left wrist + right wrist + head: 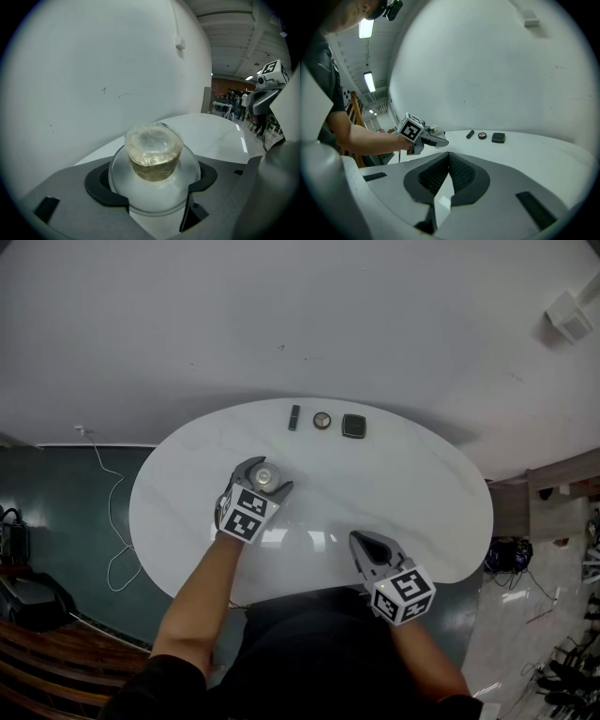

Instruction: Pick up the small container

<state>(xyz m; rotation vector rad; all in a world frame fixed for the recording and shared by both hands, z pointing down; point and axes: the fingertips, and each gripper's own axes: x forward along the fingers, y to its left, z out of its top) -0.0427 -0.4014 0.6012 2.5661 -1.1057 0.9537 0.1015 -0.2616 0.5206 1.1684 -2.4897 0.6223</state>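
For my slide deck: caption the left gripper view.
The left hand-held gripper is shut on the small container, with the white table beyond.

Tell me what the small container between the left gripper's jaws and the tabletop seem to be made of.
Small container: probably frosted translucent plastic, milky and smooth. Its top looks wrapped in crinkled clear film over something amber.
Tabletop: glossy white with faint grey veins and light reflections, so polished marble or a marble-look surface; I can't tell which.
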